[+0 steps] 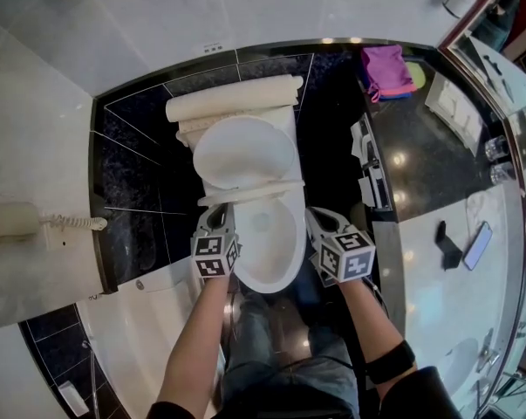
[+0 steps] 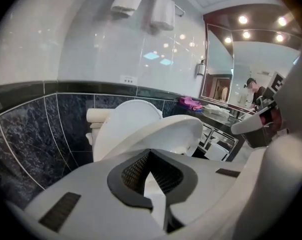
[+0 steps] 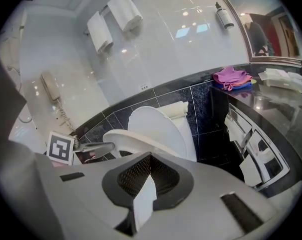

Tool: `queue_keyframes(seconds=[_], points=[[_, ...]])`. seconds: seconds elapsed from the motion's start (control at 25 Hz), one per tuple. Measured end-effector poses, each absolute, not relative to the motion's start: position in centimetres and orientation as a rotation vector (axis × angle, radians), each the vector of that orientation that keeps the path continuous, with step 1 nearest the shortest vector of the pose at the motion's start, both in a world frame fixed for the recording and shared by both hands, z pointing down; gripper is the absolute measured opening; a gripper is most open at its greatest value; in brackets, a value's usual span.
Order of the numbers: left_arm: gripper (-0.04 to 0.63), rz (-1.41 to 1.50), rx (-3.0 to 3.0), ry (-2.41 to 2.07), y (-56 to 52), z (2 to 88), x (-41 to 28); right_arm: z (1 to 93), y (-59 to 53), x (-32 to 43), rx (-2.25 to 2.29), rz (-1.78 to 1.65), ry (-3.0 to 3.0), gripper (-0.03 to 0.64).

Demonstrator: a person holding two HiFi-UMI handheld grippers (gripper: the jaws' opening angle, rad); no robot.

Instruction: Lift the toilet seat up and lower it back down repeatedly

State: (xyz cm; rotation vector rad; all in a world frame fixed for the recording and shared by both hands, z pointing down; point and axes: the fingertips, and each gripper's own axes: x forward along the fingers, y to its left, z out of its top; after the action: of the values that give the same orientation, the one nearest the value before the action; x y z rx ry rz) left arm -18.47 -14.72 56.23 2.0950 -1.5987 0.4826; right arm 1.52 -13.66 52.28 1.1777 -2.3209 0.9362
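The white toilet (image 1: 271,250) stands straight ahead with its lid (image 1: 245,151) leaning back against the tank. The seat (image 1: 249,190) is partly raised, at a slant above the bowl. My left gripper (image 1: 217,211) is at the seat's front left edge. In the left gripper view its jaws (image 2: 149,156) look shut with nothing between them, and the seat (image 2: 166,134) rises just beyond the tips. In the right gripper view the left gripper's fingertips (image 3: 95,147) reach the seat's rim (image 3: 135,140). My right gripper (image 1: 317,218) is to the right of the bowl, shut and empty (image 3: 149,160), clear of the seat.
A black counter (image 1: 420,147) runs along the right with pink and blue cloths (image 1: 386,70), a phone (image 1: 476,244) and white items on shelves (image 1: 372,168) below it. A wall telephone (image 1: 18,221) hangs at the left. Towels (image 3: 113,16) hang above. The person's legs are in front of the bowl.
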Motion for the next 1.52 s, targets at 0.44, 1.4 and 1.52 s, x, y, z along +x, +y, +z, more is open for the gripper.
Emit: queue_keyframes(seconds=[0.44,1.4,1.52], points=[[-0.005,0.521,2.149,-1.618,-23.4,55.7,-20.5,52.2,-13.9,2.6,1.197,0.925,-2.343,0.015],[-0.005,0.520,2.170,-1.676,-9.6,43.5,-18.6,44.8,-9.8,1.3,1.020,0.681,-2.418,0.015],[-0.005,0.483,2.161,-1.712,-6.1,40.1,-18.5,42.8,-8.5,1.8,0.999,0.647,-2.434,0.015]])
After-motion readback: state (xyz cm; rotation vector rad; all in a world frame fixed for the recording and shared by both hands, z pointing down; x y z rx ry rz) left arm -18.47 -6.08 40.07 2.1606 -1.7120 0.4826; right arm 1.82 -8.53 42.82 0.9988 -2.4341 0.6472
